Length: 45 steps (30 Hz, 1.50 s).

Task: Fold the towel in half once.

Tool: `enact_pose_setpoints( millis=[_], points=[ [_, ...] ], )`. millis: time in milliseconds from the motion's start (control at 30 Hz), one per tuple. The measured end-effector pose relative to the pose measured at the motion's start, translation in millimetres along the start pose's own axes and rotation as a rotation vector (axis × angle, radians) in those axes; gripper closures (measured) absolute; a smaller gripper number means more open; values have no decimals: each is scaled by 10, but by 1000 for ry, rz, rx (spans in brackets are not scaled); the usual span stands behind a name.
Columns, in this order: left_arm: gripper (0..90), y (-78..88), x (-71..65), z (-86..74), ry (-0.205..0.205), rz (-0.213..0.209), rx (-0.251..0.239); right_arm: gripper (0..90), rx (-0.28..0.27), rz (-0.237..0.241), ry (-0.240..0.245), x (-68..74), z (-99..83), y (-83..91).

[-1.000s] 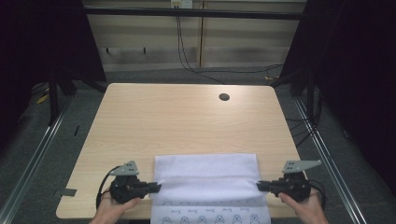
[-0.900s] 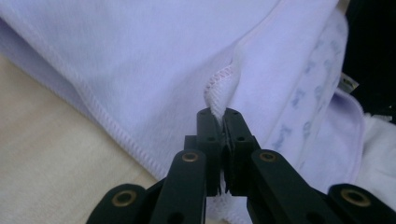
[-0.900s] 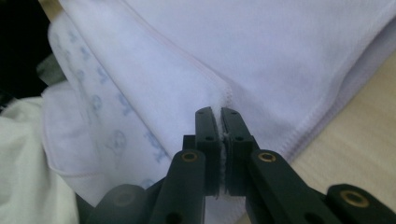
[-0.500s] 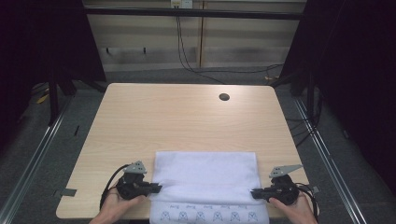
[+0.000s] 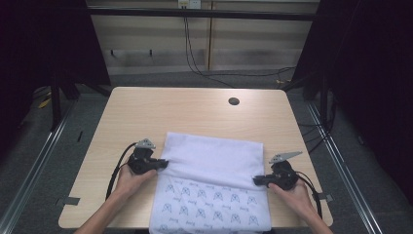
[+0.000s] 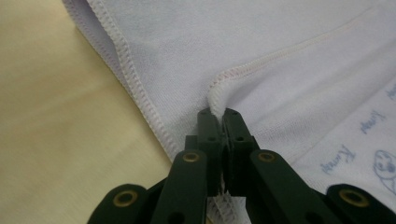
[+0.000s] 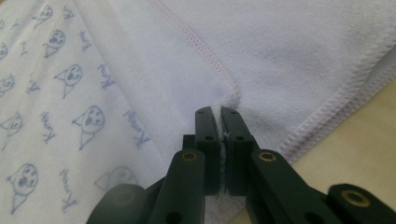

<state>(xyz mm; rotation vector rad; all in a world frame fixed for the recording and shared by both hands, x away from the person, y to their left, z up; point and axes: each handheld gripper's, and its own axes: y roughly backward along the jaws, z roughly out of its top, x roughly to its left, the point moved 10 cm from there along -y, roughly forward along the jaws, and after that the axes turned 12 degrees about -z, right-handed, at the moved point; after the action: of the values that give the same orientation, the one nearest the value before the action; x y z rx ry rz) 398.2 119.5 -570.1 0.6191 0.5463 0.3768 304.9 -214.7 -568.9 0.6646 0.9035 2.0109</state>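
Observation:
A white towel [image 5: 214, 161] with small blue cartoon prints [image 5: 209, 204] lies on the wooden table [image 5: 195, 112], its near part hanging over the front edge. The plain upper layer is folded over the printed one. My left gripper [image 5: 163, 165] is shut on the folded layer's left corner; its own view shows the stitched hem [image 6: 219, 93] pinched between the jaws [image 6: 218, 114]. My right gripper [image 5: 256, 181] is shut on the fold's right corner, and its view has the cloth [image 7: 261, 51] squeezed at the tips [image 7: 218, 112].
A round cable hole [image 5: 234, 101] sits near the table's far edge. Metal rails [image 5: 44, 146] run along both sides of the table, and cables [image 5: 204, 63] hang behind it. Bare wood lies beyond the towel.
Both grippers have moved away from the table's front edge, drawing the plain folded layer farther up the table and exposing more printed cloth near the front.

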Motion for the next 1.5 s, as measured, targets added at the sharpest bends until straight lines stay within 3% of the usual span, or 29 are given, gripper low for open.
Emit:
enact_pose_setpoints(
  millis=[233, 433, 533, 600, 700, 800, 900, 1000, 1100, 1200, 1233, 1267, 1300, 1333, 1367, 1400, 1433, 1500],
  points=[
    [878, -102, 320, 249, 20, 62, -26, 869, -15, -75, 30, -209, 297, -208],
    [878, -167, 576, 437, 30, 116, -36, 869, -49, -115, -6, -493, 617, -434],
    [878, -187, 690, 510, 42, 139, -46, 869, -62, -161, -7, -688, 853, -596],
    [878, -198, 797, 567, 50, 164, -62, 869, -69, -170, -13, -732, 912, -637],
    [878, -224, 909, 643, 57, 188, -85, 869, -82, -215, -66, -883, 1110, -779],
    [877, -249, 1029, 719, 77, 209, -113, 869, -90, -247, -88, -956, 1220, -857],
    [877, -253, 1047, 729, 74, 208, -120, 869, -75, -286, -77, -992, 1286, -898],
    [877, -243, 1044, 730, 76, 198, -117, 869, -74, -288, -72, -992, 1292, -902],
    [876, -195, 983, 725, 63, 161, -106, 870, -95, -238, -91, -992, 1284, -875],
    [876, -59, 871, 845, 47, 113, -173, 871, -131, -207, -115, -1023, 1325, -792],
    [876, 10, 824, 898, 38, 97, -195, 871, -157, -186, -128, -1021, 1373, -737],
    [876, 88, 782, 951, 23, 95, -207, 871, -233, -150, -148, -1014, 1526, -586],
    [876, 178, 737, 1012, 10, 88, -230, 871, -233, -150, -148, -1014, 1526, -586],
    [876, 269, 693, 1071, 6, 82, -256, 871, -259, -140, -145, -1010, 1601, -502],
    [875, 361, 641, 1130, -2, 67, -280, 871, -310, -126, -141, -1000, 1752, -304],
    [875, 456, 587, 1181, -14, 59, -301, 871, -310, -126, -141, -1000, 1752, -304],
    [875, 548, 532, 1229, -18, 48, -324, 871, -339, -115, -145, -990, 1825, -193],
    [874, 724, 396, 1327, -15, -5, -382, 871, -392, -101, -128, -954, 1945, 29]
  ],
)
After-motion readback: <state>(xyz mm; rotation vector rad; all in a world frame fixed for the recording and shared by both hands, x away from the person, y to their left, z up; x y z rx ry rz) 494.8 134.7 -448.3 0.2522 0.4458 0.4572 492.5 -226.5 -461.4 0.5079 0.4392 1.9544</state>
